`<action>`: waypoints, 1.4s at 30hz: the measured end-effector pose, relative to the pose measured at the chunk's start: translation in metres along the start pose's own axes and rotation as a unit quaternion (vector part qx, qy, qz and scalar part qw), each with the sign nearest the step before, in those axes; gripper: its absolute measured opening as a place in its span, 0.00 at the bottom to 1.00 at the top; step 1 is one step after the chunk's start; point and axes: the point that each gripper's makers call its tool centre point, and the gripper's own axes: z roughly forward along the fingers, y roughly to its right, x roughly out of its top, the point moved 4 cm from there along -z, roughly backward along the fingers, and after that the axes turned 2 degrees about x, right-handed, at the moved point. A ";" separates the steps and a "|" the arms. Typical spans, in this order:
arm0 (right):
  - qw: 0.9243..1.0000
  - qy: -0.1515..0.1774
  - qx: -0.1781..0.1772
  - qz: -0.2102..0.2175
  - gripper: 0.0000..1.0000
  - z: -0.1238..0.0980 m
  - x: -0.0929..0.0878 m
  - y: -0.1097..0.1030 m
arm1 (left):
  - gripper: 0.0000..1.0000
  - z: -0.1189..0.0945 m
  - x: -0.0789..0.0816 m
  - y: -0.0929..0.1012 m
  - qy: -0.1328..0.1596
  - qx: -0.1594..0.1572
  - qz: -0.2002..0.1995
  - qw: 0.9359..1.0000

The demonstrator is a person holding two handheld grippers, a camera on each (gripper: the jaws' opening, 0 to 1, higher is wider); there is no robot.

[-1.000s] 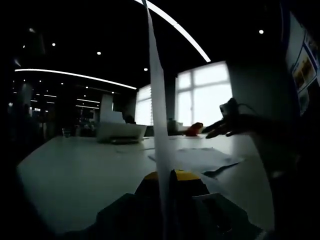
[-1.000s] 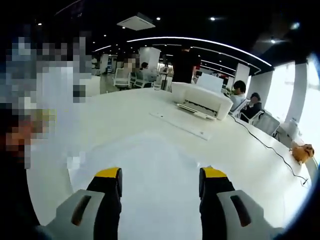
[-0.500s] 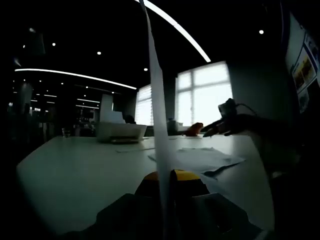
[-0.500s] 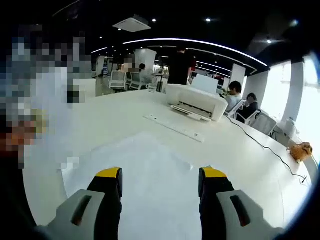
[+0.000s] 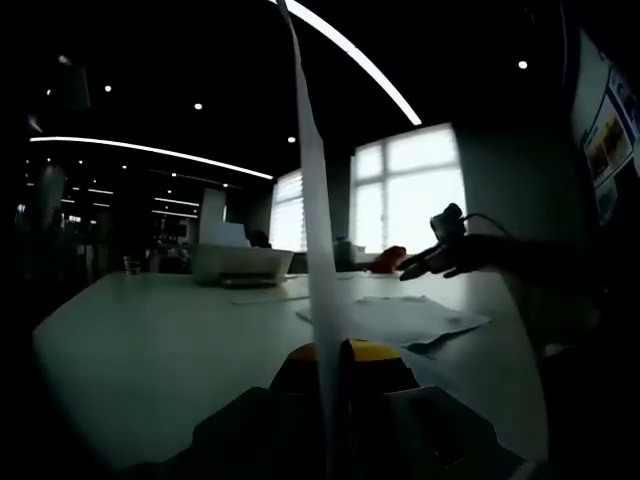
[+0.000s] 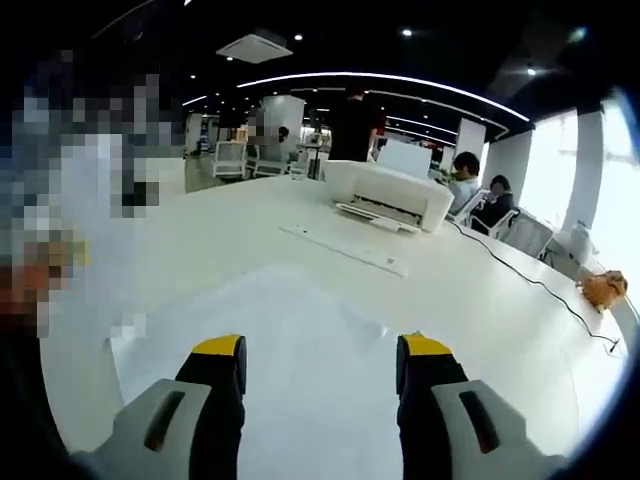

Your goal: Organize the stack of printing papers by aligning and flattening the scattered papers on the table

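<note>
In the left gripper view my left gripper (image 5: 335, 356) is shut on a white sheet of paper (image 5: 316, 200), seen edge-on as a thin strip rising from the yellow-tipped jaws to the top. More loose papers (image 5: 400, 318) lie flat on the white table (image 5: 150, 340) ahead and to the right. Above them hovers my right gripper (image 5: 418, 267), dark against the window. In the right gripper view my right gripper (image 6: 322, 352) stands open over a large white sheet (image 6: 290, 330) lying flat on the table, with nothing between its jaws.
A white printer (image 6: 387, 194) stands at the far side of the table, also seen as the printer (image 5: 240, 262). A white power strip (image 6: 345, 250) lies in front of it, with a black cable (image 6: 530, 295) running right. An orange toy (image 6: 603, 289) sits at the right edge. People sit and stand beyond the table.
In the left gripper view the right gripper has drifted slightly left and up over the flat papers. The right gripper view has shifted a little. The held sheet stays put.
</note>
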 end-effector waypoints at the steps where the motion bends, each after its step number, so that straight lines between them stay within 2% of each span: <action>1: 1.000 0.001 0.000 0.001 0.56 0.002 -0.001 0.000 | 0.06 0.000 0.000 0.000 0.000 0.000 0.000 1.000; 12: 0.999 0.005 -0.010 0.030 0.55 0.020 -0.009 0.007 | 0.06 0.000 0.002 0.000 0.004 -0.003 -0.003 1.000; 27: 1.000 0.010 -0.021 0.006 0.53 0.050 -0.011 0.023 | 0.06 -0.001 0.001 -0.002 0.004 -0.006 -0.004 1.000; 33: 1.000 0.008 -0.023 0.008 0.57 0.064 -0.014 0.030 | 0.06 -0.002 0.002 -0.002 0.004 -0.008 -0.006 1.000; 35: 1.000 0.007 -0.024 0.004 0.58 0.075 -0.013 0.038 | 0.06 -0.002 0.002 -0.002 0.005 -0.008 -0.006 1.000; 42: 1.000 0.006 -0.022 0.011 0.58 0.083 -0.018 0.040 | 0.06 -0.002 0.001 -0.003 0.005 -0.009 -0.007 1.000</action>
